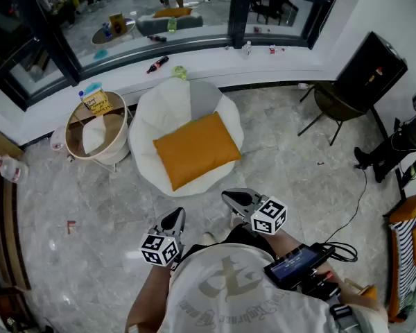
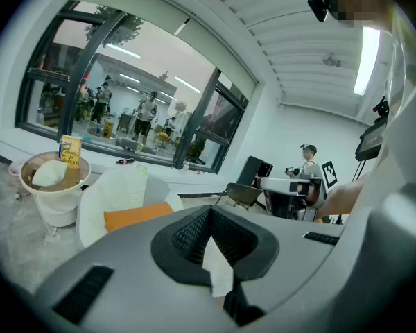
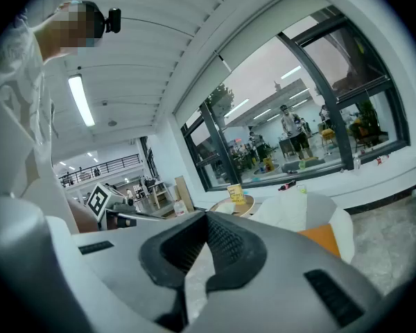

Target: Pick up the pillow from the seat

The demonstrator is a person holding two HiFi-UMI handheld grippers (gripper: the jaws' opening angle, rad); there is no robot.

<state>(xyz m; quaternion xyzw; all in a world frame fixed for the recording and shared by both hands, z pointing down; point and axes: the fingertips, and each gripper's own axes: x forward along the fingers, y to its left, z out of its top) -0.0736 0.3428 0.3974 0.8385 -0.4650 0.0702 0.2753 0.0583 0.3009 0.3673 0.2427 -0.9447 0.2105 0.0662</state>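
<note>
- the orange pillow (image 1: 196, 149) lay flat in the middle of the white seat (image 1: 147, 120), untouched.
- the left tool (image 1: 173, 218) had its jaws pressed together with nothing between them, and it was held low in front of the person, short of the seat.
- same story for the right tool (image 1: 234, 200): jaws together, empty, near the seat's front edge but apart from the pillow.
- both tools pointed toward the seat, side by side above the marble floor (image 1: 90, 220).
- a round basket (image 1: 97, 134) stood just beside the seat on its left, and a dark chair (image 1: 335, 106) sat well off to the right.
</note>
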